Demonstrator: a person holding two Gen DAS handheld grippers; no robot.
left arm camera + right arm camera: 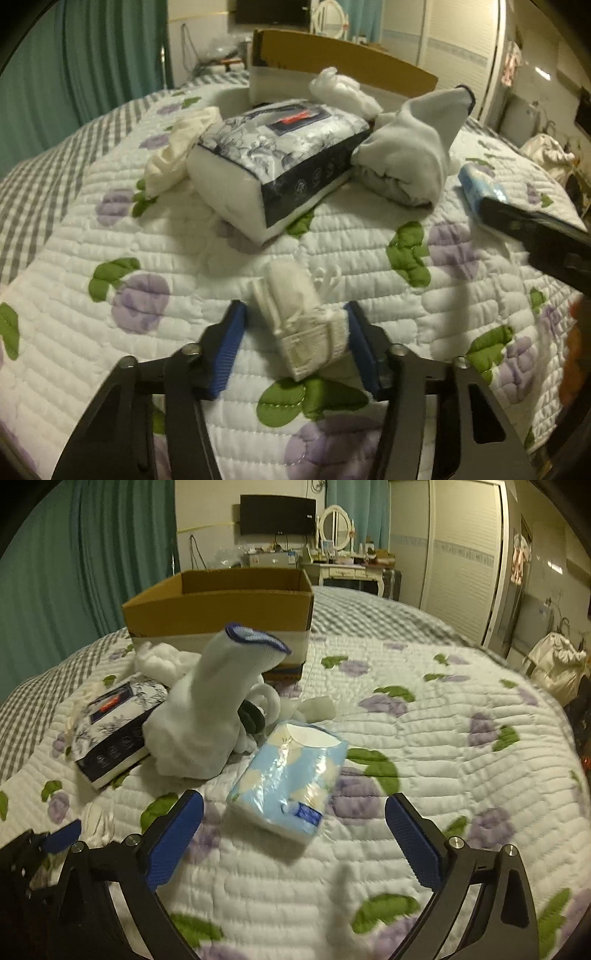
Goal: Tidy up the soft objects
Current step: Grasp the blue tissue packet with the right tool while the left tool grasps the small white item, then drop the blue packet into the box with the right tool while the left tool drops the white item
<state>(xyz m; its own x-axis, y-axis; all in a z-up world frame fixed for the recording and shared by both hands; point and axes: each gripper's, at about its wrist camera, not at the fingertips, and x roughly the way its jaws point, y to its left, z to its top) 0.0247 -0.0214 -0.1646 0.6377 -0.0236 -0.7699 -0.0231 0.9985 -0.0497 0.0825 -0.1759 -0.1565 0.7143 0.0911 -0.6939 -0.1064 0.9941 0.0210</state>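
The left gripper [295, 347] has its jaws spread around a rolled white cloth [295, 314] on the bed quilt [110, 332], the roll's long axis pointing forward and slightly left; the right pad touches it. The right gripper [295, 834] hovers low, jaws wide apart, behind a blue tissue pack [291, 771] lying lengthwise away. Beyond stands a cardboard box [221, 616], contents hidden.

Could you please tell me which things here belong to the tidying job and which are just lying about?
Job:
folded white cloth between the left tongs
light blue tissue pack before the right tongs
floral tissue pack
white sock
cardboard box

Lying about:
television
dressing table
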